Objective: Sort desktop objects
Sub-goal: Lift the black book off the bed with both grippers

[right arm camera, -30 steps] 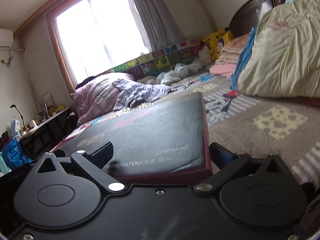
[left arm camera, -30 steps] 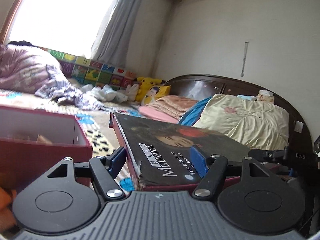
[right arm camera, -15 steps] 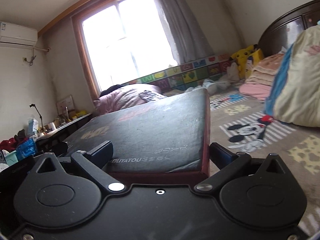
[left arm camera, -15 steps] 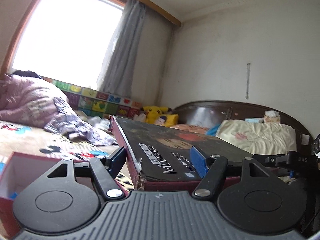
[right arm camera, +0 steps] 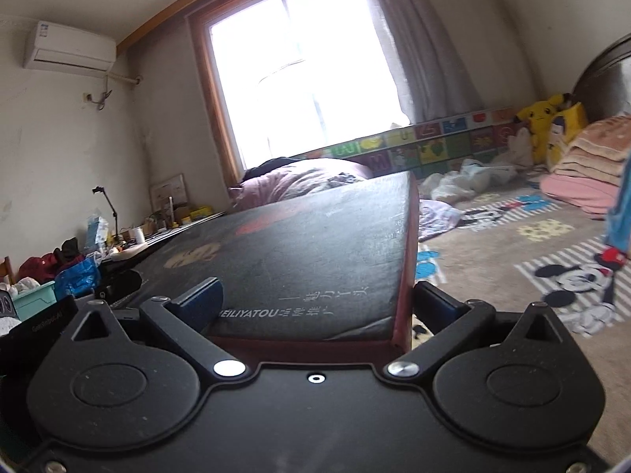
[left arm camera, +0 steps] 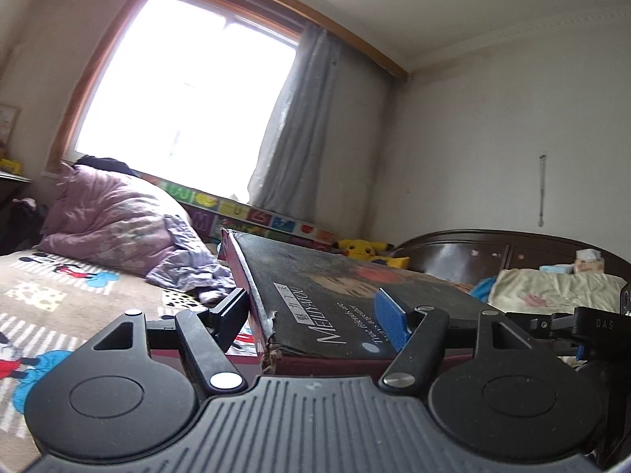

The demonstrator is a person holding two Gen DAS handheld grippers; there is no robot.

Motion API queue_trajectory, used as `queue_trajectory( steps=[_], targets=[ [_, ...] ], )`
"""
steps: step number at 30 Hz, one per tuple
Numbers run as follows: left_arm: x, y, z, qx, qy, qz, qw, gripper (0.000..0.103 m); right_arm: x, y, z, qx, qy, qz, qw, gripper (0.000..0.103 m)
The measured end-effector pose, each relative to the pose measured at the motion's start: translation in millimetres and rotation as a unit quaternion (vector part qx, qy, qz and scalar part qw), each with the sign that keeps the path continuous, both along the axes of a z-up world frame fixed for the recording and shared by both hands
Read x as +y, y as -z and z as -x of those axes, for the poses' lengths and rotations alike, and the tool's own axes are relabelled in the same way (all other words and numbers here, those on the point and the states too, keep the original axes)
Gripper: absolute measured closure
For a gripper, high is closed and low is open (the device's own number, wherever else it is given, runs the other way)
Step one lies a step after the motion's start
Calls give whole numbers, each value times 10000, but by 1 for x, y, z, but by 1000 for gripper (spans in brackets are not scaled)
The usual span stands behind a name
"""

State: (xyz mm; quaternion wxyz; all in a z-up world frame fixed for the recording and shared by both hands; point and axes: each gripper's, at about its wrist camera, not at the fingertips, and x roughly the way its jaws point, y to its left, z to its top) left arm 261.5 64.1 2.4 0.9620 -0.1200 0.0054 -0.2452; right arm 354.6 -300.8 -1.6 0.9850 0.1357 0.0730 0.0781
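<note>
Bedroom carpet (right arm camera: 493, 276) and a bright window (left arm camera: 181, 94) at 12 o'clock lie behind. Left gripper (left arm camera: 311, 311) and right gripper (right arm camera: 315, 299) each clamp an opposite corner of the dark flat box (left arm camera: 355, 299), held aloft between them.

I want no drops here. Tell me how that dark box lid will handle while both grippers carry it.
The lid looks stiff: it spans flat between the left gripper and right gripper without sagging. Probably light, being shallow cardboard. Its torn corner suggests the rim could crush or rip further under a hard pinch.
</note>
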Motion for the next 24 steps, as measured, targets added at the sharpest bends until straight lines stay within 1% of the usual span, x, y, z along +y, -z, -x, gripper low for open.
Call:
queue_trajectory(
  steps=[5,10,16,20,24],
  targets=[
    [25,5,-7,0,-141,211,9997,34,15,4,-26,93,-225,13,9997,0],
    [49,21,-14,133,-224,474,9985,34,35,17,-45,302,-440,121,9985,0],
    [64,35,-14,206,-242,396,9987,34,46,36,-53,478,-539,84,9974,0],
    [66,42,-13,279,-275,162,9991,34,54,49,-58,643,-578,174,9961,0],
    [65,49,-18,416,-294,7,9987,34,59,60,-64,790,-566,313,9948,0]
  ],
)
